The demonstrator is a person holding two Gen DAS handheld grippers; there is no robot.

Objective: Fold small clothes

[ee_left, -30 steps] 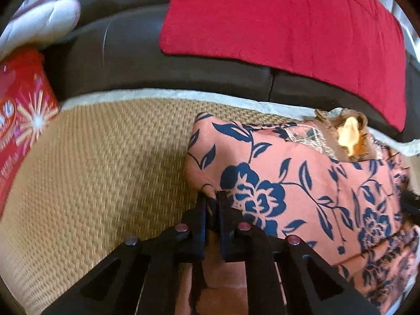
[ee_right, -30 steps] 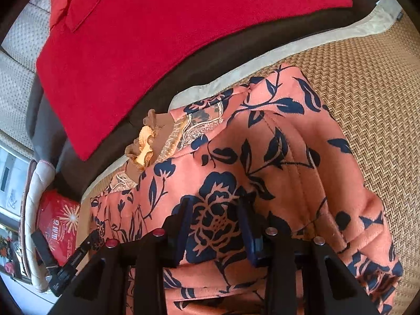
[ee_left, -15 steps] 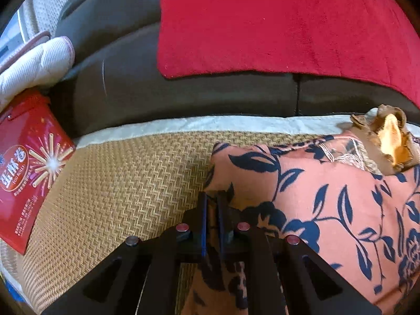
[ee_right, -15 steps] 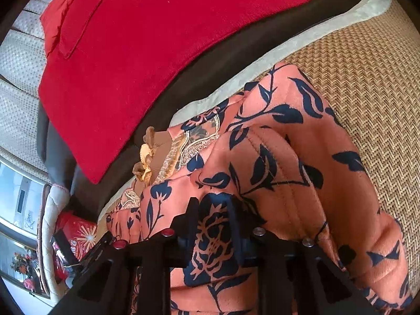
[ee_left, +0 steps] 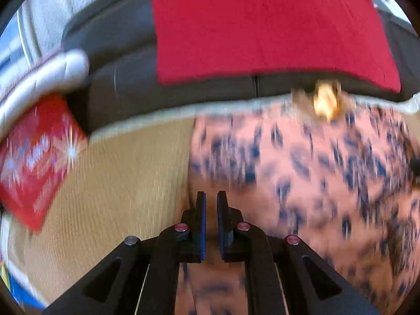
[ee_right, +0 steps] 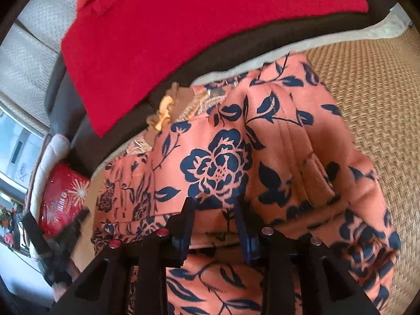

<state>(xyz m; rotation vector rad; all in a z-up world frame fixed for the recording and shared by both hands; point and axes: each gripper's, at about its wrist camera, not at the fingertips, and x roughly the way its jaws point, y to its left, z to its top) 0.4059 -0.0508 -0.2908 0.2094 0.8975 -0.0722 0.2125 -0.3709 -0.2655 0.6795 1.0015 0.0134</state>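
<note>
Black left tongs [ee_left: 210, 199] at the bottom centre of their blurred view show a narrow gap, and whether cloth is pinched there I cannot tell. Right tongs [ee_right: 214, 207], bottom centre, stand well apart over the orange flowered garment [ee_right: 262, 162], gripping nothing. It lies mid-frame on the woven mat [ee_right: 380, 99], a red cloth [ee_right: 197, 26] draped on the sofa above.
</note>
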